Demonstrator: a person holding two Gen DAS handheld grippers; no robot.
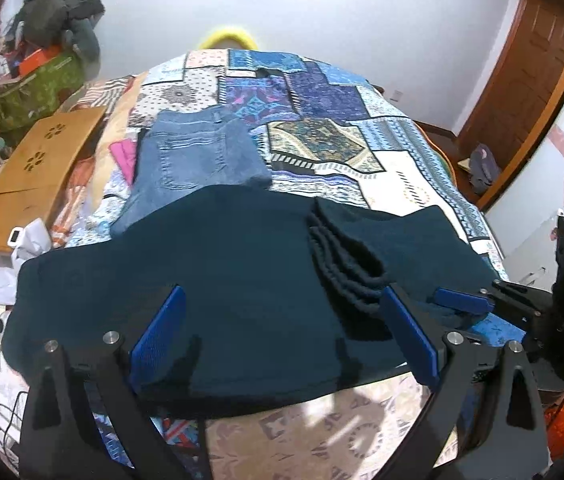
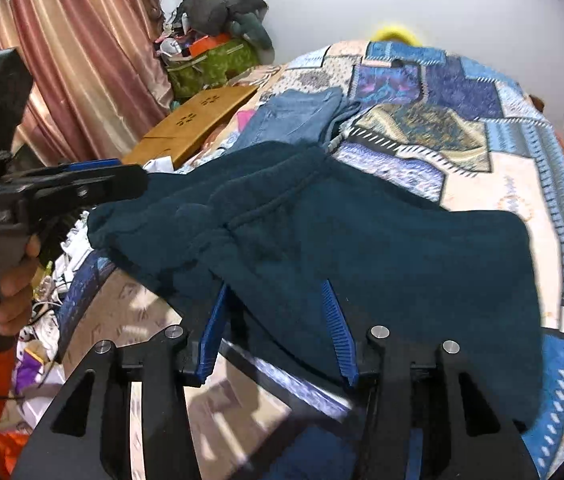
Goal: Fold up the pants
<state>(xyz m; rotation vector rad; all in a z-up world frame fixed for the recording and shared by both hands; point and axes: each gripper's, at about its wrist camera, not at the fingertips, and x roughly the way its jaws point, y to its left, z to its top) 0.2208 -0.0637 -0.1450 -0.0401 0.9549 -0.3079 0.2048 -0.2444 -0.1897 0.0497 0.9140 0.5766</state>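
While both grippers sit at the near edge of the bed, layout is:

bed: large bed under a patchwork quilt of blue, white and cream printed squares (image 1: 397, 168); fills most of both views.
pants: dark teal fleece pants (image 1: 218, 280), folded into a wide flat stack across the near part of the quilt, near edge hanging slightly past the quilt edge. Several stacked fabric edges show as ridges on the right part in the left wrist view; same pants in the right wrist view (image 2: 361, 248), bunched and wrinkled toward the left end.
jeans: light blue denim jeans, folded, back pocket up (image 1: 194, 160); lying on the quilt just beyond the teal pants, near edge tucked behind them.
board: light brown wooden board with flower-shaped cutouts (image 1: 38, 164); on the left side of the bed, beside the jeans.
bag: green printed bag stuffed with clutter, grey clothes piled on top (image 1: 38, 88); far left corner by the pink curtain.
left gripper: black frame with blue ribbed pads (image 1: 282, 340); jaws spread wide, released, over the teal pants; nothing clamped.
right gripper: same build (image 2: 278, 332); jaws parted, blue pads over the near edge of the teal pants, fabric between them, pads not pressing on it.
hand: person's hand (image 2: 14, 280) on the left gripper's handle, orange sleeve below.
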